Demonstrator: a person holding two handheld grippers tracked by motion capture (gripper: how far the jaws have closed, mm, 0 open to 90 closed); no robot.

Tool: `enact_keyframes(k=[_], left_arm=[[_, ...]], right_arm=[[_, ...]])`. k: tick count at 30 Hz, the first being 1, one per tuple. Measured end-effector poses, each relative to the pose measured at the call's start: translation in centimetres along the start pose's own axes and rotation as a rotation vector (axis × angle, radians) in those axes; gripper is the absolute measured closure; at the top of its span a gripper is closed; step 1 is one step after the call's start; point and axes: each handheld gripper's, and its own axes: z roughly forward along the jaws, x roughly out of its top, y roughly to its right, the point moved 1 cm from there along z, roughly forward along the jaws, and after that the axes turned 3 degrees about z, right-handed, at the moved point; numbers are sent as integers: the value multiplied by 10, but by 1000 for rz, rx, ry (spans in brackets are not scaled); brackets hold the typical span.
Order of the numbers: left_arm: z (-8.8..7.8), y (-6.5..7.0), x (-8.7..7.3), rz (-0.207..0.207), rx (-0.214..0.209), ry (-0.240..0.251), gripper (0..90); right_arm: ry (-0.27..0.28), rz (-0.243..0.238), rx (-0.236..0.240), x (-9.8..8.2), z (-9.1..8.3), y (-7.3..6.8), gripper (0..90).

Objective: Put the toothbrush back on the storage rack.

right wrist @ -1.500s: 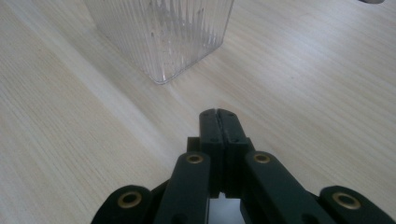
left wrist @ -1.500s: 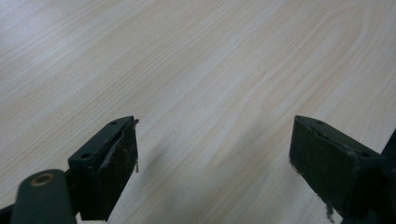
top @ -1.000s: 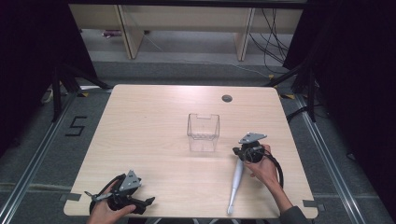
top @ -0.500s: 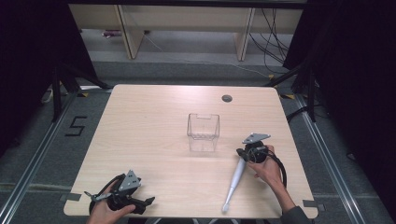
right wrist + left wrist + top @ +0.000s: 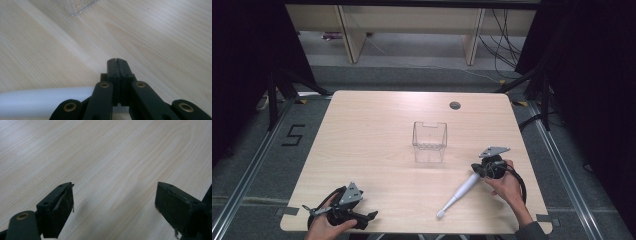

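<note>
A clear plastic box (image 5: 429,141) stands on the pale wood surface (image 5: 372,135) — ahead of the right jaws, up and to their left. Under those jaws lies a white rod (image 5: 460,193) — beyond the box, a dark grommet hole (image 5: 455,105).

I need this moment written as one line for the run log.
left gripper: open, empty | right gripper: shut on white toothbrush | clear box: mid-table, apart

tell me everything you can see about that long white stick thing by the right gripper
The white stick is a slim, smooth, plastic-looking rod, thicker at its upper end and narrowing to a small rounded tip nearest the table's front edge. It lies slanted across the wooden table, in front and to the right of the clear container. Its thick end is at the right gripper, whose jaws look shut; whether they pinch it is unclear.
</note>
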Motion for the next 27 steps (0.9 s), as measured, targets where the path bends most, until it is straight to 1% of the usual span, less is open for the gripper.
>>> enact_keyframes(k=[1, 3, 4, 5, 6, 8, 9, 10, 11, 13, 14, 15, 16, 17, 18, 19, 20, 21, 22, 24, 25, 26, 27], left_arm=[[0, 0, 0, 4, 2, -3, 148], [0, 0, 0, 3, 1, -2, 148], [0, 0, 0, 4, 0, -3, 148], [0, 0, 0, 3, 1, -2, 148], [0, 0, 0, 3, 1, -2, 148], [0, 0, 0, 2, 0, -1, 148], [0, 0, 0, 1, -1, 0, 148], [0, 0, 0, 3, 0, -2, 148], [0, 0, 0, 3, 0, -2, 148], [0, 0, 0, 2, 0, -1, 148], [0, 0, 0, 2, 0, -1, 148], [0, 0, 0, 3, 0, -1, 148], [0, 0, 0, 2, 0, -1, 148], [0, 0, 0, 3, 0, -1, 148], [0, 0, 0, 3, 0, -1, 148], [0, 0, 0, 2, 0, -1, 148], [0, 0, 0, 2, 0, 0, 148], [0, 0, 0, 2, 0, -1, 148], [0, 0, 0, 2, 0, -1, 148], [0, 0, 0, 0, 0, 1, 148], [0, 0, 0, 1, -1, 0, 147], [0, 0, 0, 2, 1, -1, 148], [0, 0, 0, 2, 0, -2, 148]], right_arm=[[-15, 26, 12, -1, -2, -2, 900], [-23, 27, 8, -1, -3, -1, 900], [-23, 41, 10, -2, -5, -1, 900], [-44, 51, 12, -2, -8, -1, 900], [-30, 61, 14, -4, -7, -1, 900], [-41, 32, 11, -5, -8, 1, 900], [-52, 60, 16, -6, -9, -1, 900], [-45, 72, 16, -7, -9, -1, 900], [-53, 47, 10, -7, -10, 0, 900], [-54, 46, 17, -8, -11, 1, 900], [-26, 23, 1, -9, -9, 2, 900], [-26, 18, -5, -10, -10, 3, 900], [-28, 35, -6, -11, -11, 2, 900], [-34, 37, -1, -12, -11, 2, 900], [-27, 26, -1, -13, -11, 3, 900], [-32, 38, -2, -14, -13, 2, 900], [-32, 36, 6, -14, -13, 3, 900], [-34, 42, -7, -15, -15, 2, 900], [-39, 45, 3, -15, -16, 2, 900], [-47, 45, 4, -17, -18, 1, 900], [-55, 65, 13, -17, -19, -1, 900], [-32, 35, 0, -18, -18, 0, 900], [-32, 24, 0, -18, -18, 1, 900]])
